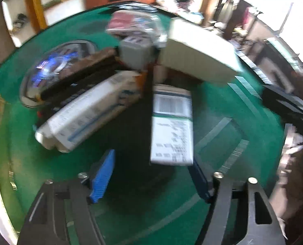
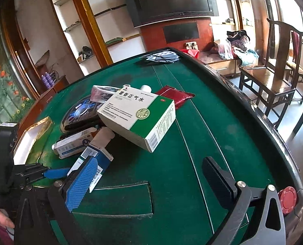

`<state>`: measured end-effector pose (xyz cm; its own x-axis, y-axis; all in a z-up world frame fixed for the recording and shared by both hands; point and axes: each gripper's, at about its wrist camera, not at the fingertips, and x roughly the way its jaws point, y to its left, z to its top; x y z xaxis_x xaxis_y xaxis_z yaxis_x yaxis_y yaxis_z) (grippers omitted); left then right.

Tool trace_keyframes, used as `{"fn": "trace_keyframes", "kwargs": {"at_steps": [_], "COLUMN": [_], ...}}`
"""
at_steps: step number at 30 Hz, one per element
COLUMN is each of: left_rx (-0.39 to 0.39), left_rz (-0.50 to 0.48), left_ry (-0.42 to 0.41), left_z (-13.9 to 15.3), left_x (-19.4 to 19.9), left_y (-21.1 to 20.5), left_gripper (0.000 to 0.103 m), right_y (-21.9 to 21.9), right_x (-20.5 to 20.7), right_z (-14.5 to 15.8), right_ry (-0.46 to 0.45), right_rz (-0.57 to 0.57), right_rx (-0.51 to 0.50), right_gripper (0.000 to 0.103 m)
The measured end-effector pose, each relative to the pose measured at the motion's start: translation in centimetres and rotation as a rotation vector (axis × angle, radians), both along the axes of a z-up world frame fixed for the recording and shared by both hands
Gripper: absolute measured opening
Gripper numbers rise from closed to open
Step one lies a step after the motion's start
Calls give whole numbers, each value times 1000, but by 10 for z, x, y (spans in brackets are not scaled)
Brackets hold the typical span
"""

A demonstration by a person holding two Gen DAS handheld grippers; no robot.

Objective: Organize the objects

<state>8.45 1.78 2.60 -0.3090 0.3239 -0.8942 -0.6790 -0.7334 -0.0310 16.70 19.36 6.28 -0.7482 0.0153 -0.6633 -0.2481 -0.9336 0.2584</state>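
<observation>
A heap of medicine boxes lies on the green felt table [image 2: 223, 138]. A large white-and-green box [image 2: 137, 118] rests tilted on top of it, blurred in the left wrist view [image 1: 198, 55]. A long white-and-blue box [image 1: 86, 118] lies to the left. A small white-and-green box [image 1: 172, 126] with a barcode points its near end between the pads of my left gripper [image 1: 151, 178]; the left pad stands clear of it, so the gripper is open. My right gripper [image 2: 149, 180] is wide open over bare felt, with nothing between its fingers. The small box [image 2: 94, 157] lies just behind its blue pad.
A round dark control dome [image 2: 80, 110] sits in the table behind the heap. A red pouch [image 2: 174, 96] lies beyond the big box. A white gold-edged tray [image 2: 28, 143] stands at the left, loose cards [image 2: 161, 57] at the far edge, a red chip [image 2: 287, 198] at the right rim. A wooden chair [image 2: 274, 77] stands beyond.
</observation>
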Motion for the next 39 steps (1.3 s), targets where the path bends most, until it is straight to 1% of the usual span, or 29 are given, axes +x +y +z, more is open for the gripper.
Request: {"fn": "trace_keyframes", "kwargs": {"at_steps": [1, 4, 5, 6, 7, 8, 10, 11, 13, 15, 18, 19, 20, 21, 22, 23, 24, 25, 26, 29, 32, 34, 35, 37, 39], "left_rx": [-14, -4, -9, -23, -48, -95, -107, -111, -106, -67, 12, 25, 33, 41, 53, 55, 53, 63, 104, 131, 201, 236, 253, 278, 307], "left_rz": [17, 22, 21, 19, 15, 4, -7, -14, -20, 5, 59, 72, 83, 79, 71, 68, 72, 74, 77, 106, 156, 180, 194, 221, 261], "left_ry": [20, 4, 29, 59, 101, 156, 230, 254, 240, 192, 125, 105, 98, 107, 120, 123, 119, 97, 69, 69, 38, 57, 76, 107, 102], "left_z": [1, 4, 4, 4, 4, 0, -1, 0, -2, -4, -9, -8, -8, -7, -3, -1, 1, 1, 2, 5, 16, 29, 37, 51, 66], "left_x": [-1, -1, 2, 4, 8, 13, 17, 22, 16, 11, 2, -1, -5, -6, -2, -3, -6, -7, -7, -4, -2, 6, 14, 27, 42], "left_y": [3, 15, 18, 20, 26, 32, 37, 38, 41, 38, 29, 28, 27, 26, 25, 26, 26, 24, 16, 0, -25, -42, -51, -69, -96], "left_gripper": [72, 75, 81, 89, 92, 96, 103, 103, 103, 103, 103, 102, 97, 82, 71, 40, 33, 33, 33, 33, 33, 33, 33, 33, 33], "right_y": [1, 2, 3, 5, 6, 9, 11, 13, 16, 17, 19, 19, 19, 20, 20, 21, 22, 21, 21, 18, 15, 11, 8, -2, -21], "right_x": [0, 4, 6, 7, 8, 8, 8, 10, 14, 17, 19, 19, 20, 20, 20, 20, 19, 18, 17, 14, 7, 0, -2, -8, -15], "right_z": [0, 3, 3, 2, 1, -1, -4, -5, -4, -3, -3, -3, -3, -3, -3, -3, -2, -1, 0, 3, 3, 4, 4, 7, 14], "right_ry": [2, 6, 8, 7, 3, -3, -17, -20, -14, -8, -13, -15, -17, -18, -19, -23, -26, -27, -28, -28, -43, -50, -51, -39, -2], "right_rz": [0, 1, -1, -5, -12, -16, -23, -27, -33, -41, -43, -45, -46, -44, -41, -40, -37, -33, -28, -6, 21, 35, 41, 79, 145], "right_rx": [-1, 0, -1, -1, -6, -12, -21, -23, -21, -14, -11, -8, -9, -11, -13, -12, -10, -5, 2, 24, 23, 23, 16, -38, -111], "right_gripper": [103, 103, 103, 103, 103, 103, 103, 103, 103, 103, 103, 103, 103, 103, 103, 103, 103, 103, 103, 103, 103, 103, 103, 103, 103]}}
